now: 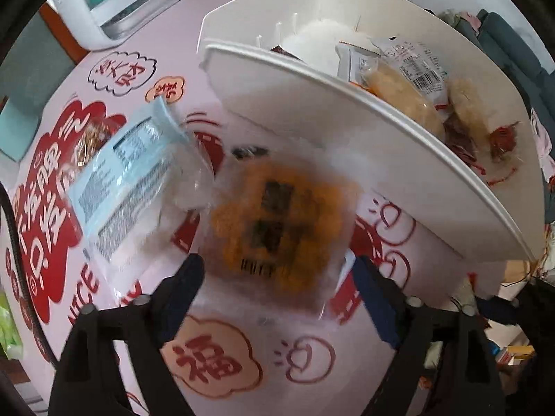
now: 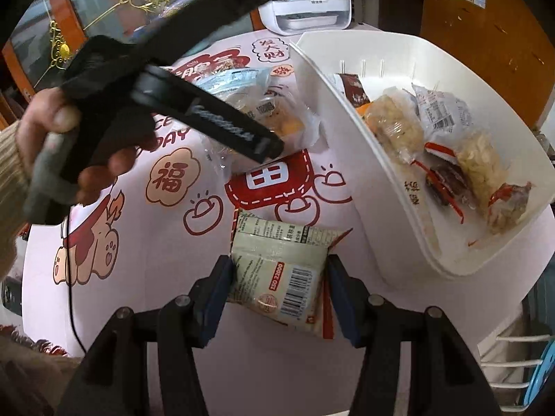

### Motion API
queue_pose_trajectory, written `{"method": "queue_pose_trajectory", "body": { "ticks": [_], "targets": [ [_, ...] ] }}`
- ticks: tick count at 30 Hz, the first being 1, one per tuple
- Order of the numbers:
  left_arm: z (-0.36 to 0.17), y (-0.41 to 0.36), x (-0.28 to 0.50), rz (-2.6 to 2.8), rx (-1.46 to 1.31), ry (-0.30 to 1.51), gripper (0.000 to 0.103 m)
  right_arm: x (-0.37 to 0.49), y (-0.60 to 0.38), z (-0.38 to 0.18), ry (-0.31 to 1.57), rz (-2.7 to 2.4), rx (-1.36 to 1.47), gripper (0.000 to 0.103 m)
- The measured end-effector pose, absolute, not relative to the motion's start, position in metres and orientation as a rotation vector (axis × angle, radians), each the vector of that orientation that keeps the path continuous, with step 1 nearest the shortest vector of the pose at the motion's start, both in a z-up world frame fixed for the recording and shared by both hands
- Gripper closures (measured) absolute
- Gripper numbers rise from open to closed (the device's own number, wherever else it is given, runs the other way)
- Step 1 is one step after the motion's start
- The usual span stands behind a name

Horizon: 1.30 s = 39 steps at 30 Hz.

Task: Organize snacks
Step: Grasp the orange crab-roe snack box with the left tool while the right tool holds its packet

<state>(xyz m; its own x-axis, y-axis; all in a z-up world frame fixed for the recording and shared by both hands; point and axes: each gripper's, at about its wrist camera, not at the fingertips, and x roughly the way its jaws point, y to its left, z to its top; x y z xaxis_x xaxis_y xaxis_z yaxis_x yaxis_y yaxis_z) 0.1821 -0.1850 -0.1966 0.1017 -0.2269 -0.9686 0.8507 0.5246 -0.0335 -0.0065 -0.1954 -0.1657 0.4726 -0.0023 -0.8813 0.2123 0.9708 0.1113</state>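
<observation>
My left gripper (image 1: 277,270) is open, its fingers either side of an orange snack in a clear wrapper (image 1: 281,218) lying on the table; I cannot tell if the pads touch it. A blue-and-white packet (image 1: 128,180) lies to its left. My right gripper (image 2: 279,291) is shut on a pale green-and-white snack packet (image 2: 281,270), just above the table. The white bin (image 2: 350,131) holds several wrapped snacks (image 2: 447,145) and stands to the right; it also shows in the left wrist view (image 1: 312,104). The left gripper's body (image 2: 194,111) covers part of the orange snack (image 2: 281,121).
The table has a pink cloth with red prints (image 2: 166,176). A white appliance (image 1: 128,3) stands at the far edge. A white wire rack (image 2: 513,357) is at the lower right. A cable (image 2: 71,298) runs along the table's left edge.
</observation>
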Motion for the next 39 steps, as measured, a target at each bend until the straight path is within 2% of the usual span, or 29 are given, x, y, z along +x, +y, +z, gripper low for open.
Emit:
{"method": "queue_pose_trajectory", "body": {
  "ticks": [8,17,18,21,23,25,28,39],
  "targets": [
    [-0.197,-0.201,0.190,-0.882,0.685,1.203,0.011,-0.010,-0.210,-0.163,1.075,-0.112,0.243,0.048],
    [-0.225,-0.217,0.187,-0.887,0.895,1.179,0.009,-0.006,-0.217,-0.168,1.087,-0.088,0.251,0.048],
    [-0.228,-0.218,0.189,-0.886,0.884,1.179,0.006,-0.006,-0.218,-0.168,1.085,-0.087,0.251,0.048],
    [-0.231,-0.219,0.200,-0.883,0.827,1.231,0.005,-0.006,-0.218,-0.167,1.081,-0.083,0.253,0.048],
    [-0.231,-0.217,0.203,-0.889,0.803,1.242,0.009,-0.006,-0.218,-0.166,1.077,-0.081,0.252,0.048],
    [-0.229,-0.214,0.205,-0.892,0.793,1.237,0.016,-0.005,-0.217,-0.164,1.073,-0.077,0.250,0.048],
    [-0.225,-0.206,0.205,-0.858,0.810,1.226,0.020,-0.005,-0.213,-0.160,1.059,-0.065,0.241,0.048],
    [-0.161,-0.150,0.192,-0.788,0.726,1.144,0.021,-0.008,-0.197,-0.137,1.004,-0.042,0.208,0.048]
  ]
}}
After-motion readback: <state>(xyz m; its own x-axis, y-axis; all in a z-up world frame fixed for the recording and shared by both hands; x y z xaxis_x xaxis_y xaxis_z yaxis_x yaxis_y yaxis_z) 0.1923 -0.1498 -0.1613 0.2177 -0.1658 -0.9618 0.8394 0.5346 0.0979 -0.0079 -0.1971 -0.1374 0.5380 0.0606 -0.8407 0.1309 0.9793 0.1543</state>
